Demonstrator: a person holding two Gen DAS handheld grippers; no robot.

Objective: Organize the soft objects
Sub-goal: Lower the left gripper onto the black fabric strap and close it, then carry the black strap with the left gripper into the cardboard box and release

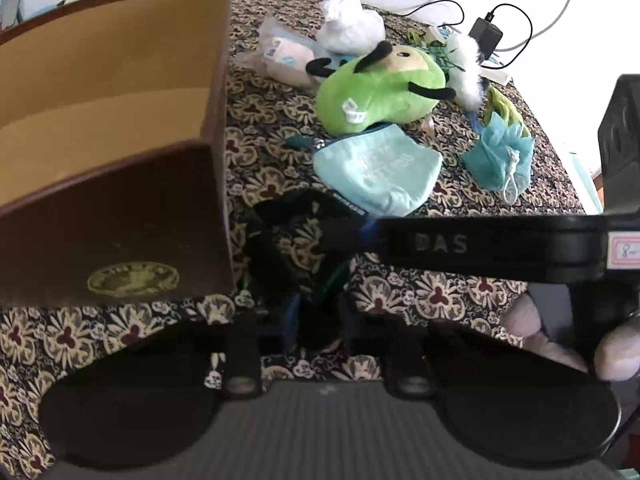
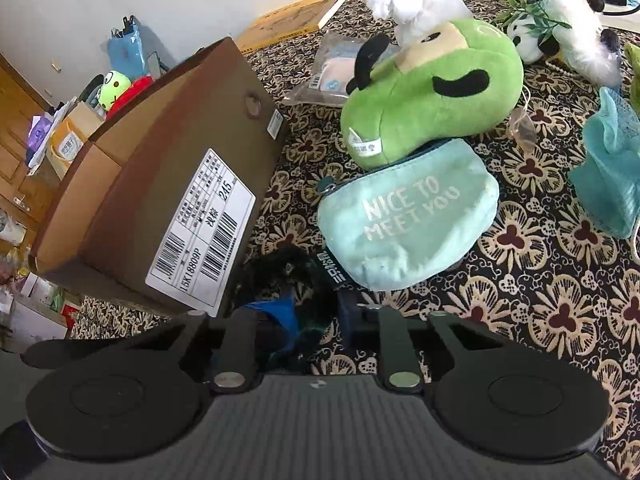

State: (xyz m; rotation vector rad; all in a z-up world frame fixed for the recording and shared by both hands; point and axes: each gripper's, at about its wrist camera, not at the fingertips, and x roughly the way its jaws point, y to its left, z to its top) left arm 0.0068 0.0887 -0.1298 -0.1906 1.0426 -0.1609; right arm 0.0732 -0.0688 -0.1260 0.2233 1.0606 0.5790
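Beside the mint pouch (image 2: 408,216) the open brown box (image 1: 116,120) shows a bare interior. Both grippers, left (image 1: 316,312) and right (image 2: 316,312), pinch a dark cloth (image 2: 288,276), its shape hard to make out

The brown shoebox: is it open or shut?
Open. The brown shoebox has no lid on; its tan inside walls show in the left wrist view.

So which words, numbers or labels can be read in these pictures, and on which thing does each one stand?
"NICE TO MEET YOU": on the mint pouch.
"245" and "15K18809P": on the white barcode label of the brown shoebox; its smaller print is too small to read.
"DAS": embossed on the right gripper body, seen from the left wrist.
"8-": on a small sticker, cut off by the picture's edge.
Plush toy tag and black strap tag: unreadable.
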